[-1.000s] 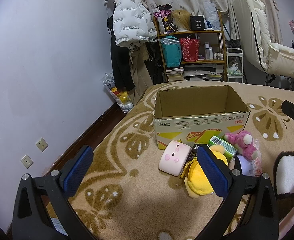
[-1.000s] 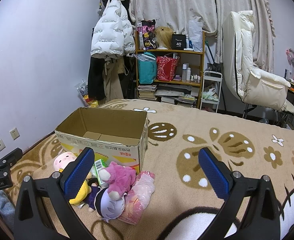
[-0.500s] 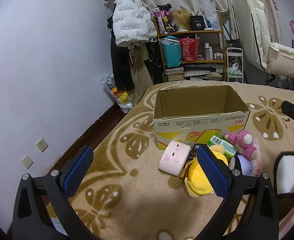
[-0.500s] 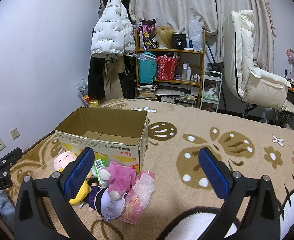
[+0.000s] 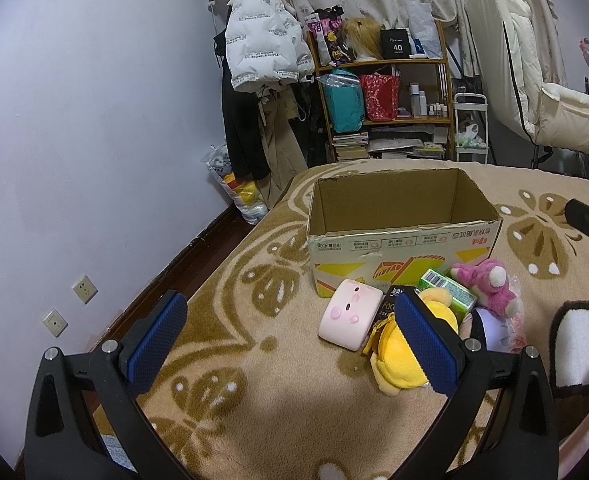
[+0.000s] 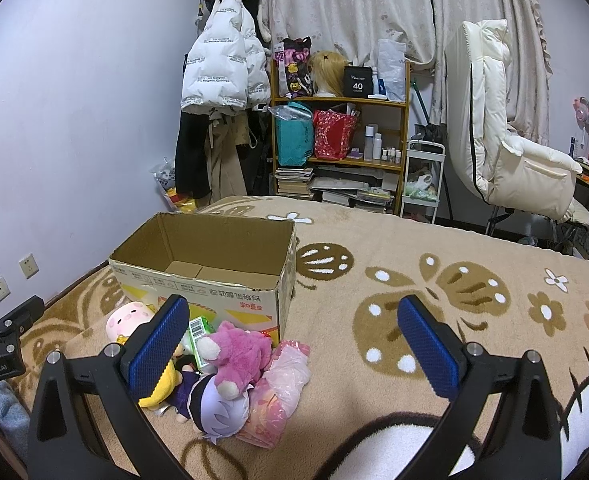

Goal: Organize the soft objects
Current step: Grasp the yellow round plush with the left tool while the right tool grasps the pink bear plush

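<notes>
An open, empty cardboard box [image 5: 402,236] [image 6: 214,280] stands on the patterned blanket. In front of it lies a pile of soft toys: a pink pig cushion [image 5: 350,320] [image 6: 128,318], a yellow plush [image 5: 398,364] [image 6: 162,388], a pink bear [image 5: 488,288] [image 6: 234,354], a purple-haired doll [image 6: 218,404] and a pink plastic bag [image 6: 282,388]. A green carton [image 5: 448,290] [image 6: 198,334] lies among them. My left gripper [image 5: 290,344] hangs open, left of the pile. My right gripper [image 6: 294,354] is open too, with nothing between its fingers.
The blanket [image 6: 434,280] spreads wide to the right of the box. A wooden shelf [image 6: 338,152] with bags and books, hanging coats [image 6: 222,80] and a cream recliner [image 6: 506,148] stand behind. The wall [image 5: 94,140] with sockets runs along the left.
</notes>
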Tool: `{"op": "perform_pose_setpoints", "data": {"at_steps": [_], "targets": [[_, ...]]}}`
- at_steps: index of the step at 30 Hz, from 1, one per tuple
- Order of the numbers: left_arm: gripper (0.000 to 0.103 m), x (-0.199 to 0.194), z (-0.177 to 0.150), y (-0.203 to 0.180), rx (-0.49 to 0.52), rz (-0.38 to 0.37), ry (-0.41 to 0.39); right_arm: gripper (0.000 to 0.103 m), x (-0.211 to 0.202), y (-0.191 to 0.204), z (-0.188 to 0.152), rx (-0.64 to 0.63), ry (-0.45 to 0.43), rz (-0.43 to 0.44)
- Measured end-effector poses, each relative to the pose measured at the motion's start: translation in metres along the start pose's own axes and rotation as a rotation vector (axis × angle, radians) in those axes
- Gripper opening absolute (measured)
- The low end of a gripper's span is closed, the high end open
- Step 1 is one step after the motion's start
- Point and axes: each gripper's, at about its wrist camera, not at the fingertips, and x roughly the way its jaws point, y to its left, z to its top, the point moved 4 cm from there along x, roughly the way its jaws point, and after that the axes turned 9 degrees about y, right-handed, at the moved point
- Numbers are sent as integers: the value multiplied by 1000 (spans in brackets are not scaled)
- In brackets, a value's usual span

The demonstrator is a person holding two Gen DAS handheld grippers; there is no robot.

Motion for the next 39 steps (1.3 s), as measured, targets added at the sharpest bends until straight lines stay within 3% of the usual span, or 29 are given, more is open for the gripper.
{"op": "perform_pose_setpoints", "data": {"at_steps": [8, 21, 28, 39], "targets": [[103, 7, 1, -1, -22, -24, 27, 103, 5, -3, -6, 15, 14, 8], [103, 21, 20, -17, 1, -70, 50, 103, 30, 7, 11, 21, 51, 57], [103, 43, 21, -34, 40, -72, 92, 103, 59, 13, 13, 2, 123, 72], [103, 72, 17, -62, 123, -94, 153, 103, 107, 9, 6, 73, 283, 198]]}}
